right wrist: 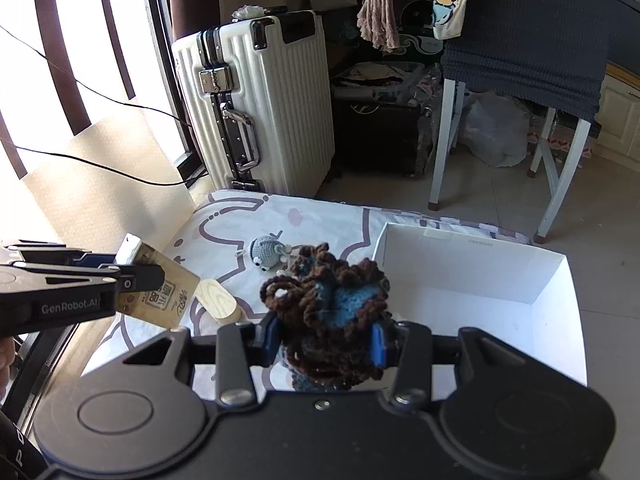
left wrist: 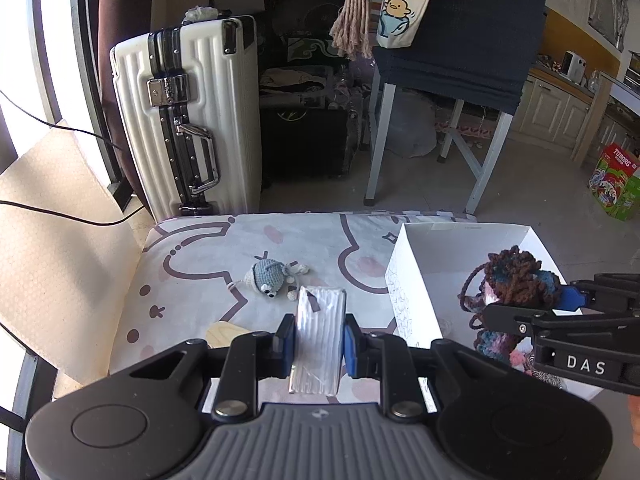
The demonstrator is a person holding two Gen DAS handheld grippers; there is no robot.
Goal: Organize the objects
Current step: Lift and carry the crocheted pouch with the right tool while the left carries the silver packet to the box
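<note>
My left gripper (left wrist: 318,344) is shut on a flat silver foil packet (left wrist: 320,336), held above the patterned table cover (left wrist: 200,264). In the right wrist view the same packet (right wrist: 168,292) shows its tan printed side in the left gripper (right wrist: 140,270). My right gripper (right wrist: 326,340) is shut on a brown and blue crocheted pouch (right wrist: 328,300), held beside the open white box (right wrist: 472,276). The pouch (left wrist: 516,284) and right gripper (left wrist: 532,308) also show in the left wrist view, over the box (left wrist: 408,280). A grey crocheted mouse (left wrist: 268,276) lies on the cover.
A pale wooden block (right wrist: 218,302) lies on the cover near the left gripper. A white suitcase (left wrist: 188,120) stands behind the table. A chair with a dark cloth (left wrist: 460,40) and a Tuborg carton (left wrist: 616,180) are on the floor beyond.
</note>
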